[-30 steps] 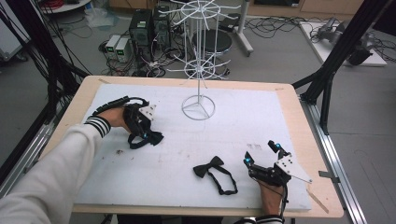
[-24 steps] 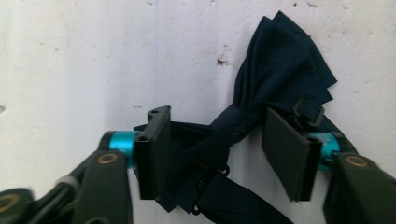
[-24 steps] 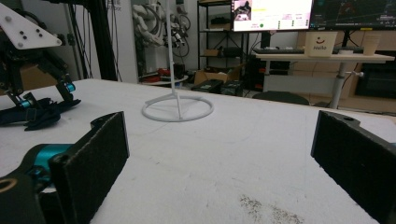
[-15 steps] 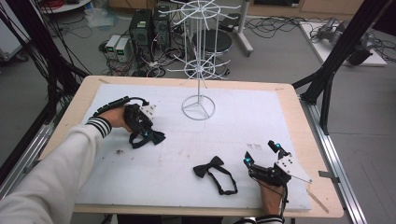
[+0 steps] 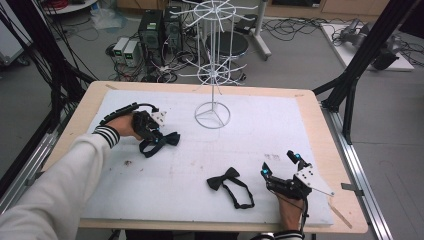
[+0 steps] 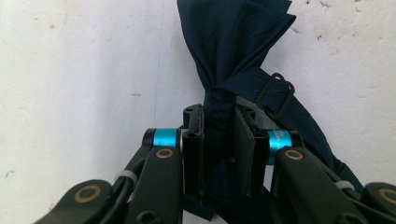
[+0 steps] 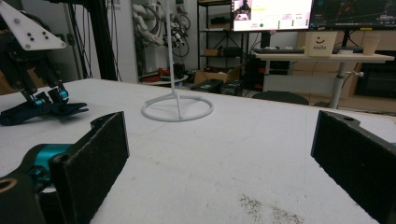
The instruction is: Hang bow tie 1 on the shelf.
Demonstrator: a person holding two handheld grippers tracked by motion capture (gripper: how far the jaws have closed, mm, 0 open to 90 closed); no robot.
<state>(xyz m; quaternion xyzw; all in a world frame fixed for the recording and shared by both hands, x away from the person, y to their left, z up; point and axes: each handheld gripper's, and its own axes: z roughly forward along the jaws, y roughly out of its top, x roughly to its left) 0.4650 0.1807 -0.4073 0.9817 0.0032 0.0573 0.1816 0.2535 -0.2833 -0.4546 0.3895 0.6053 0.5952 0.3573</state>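
At the left side of the desk (image 5: 310, 120), the left hand-held gripper (image 5: 159, 137) holds a navy bow tie (image 6: 233, 56) by its centre knot, with the jaws closed tightly on the cloth. This bow tie lies on the white cover, near the left edge and left of the wire display stand (image 5: 214, 75). The fabric looks soft and very light, so I judge it will sag and fold when lifted; the knot is the firmest place to take it, and the thin strap with its slider may dangle and catch. A second bow tie (image 5: 223, 178) lies flat nearer the front, between the two hands, with its strap (image 5: 240, 195) in a loop. At the right, the right hand-held gripper (image 5: 280, 165) rests on the desk with jaws wide apart and nothing in them. The white cover is matte, with small dirty marks. Behind the desk there are computers, cables and black frame poles.
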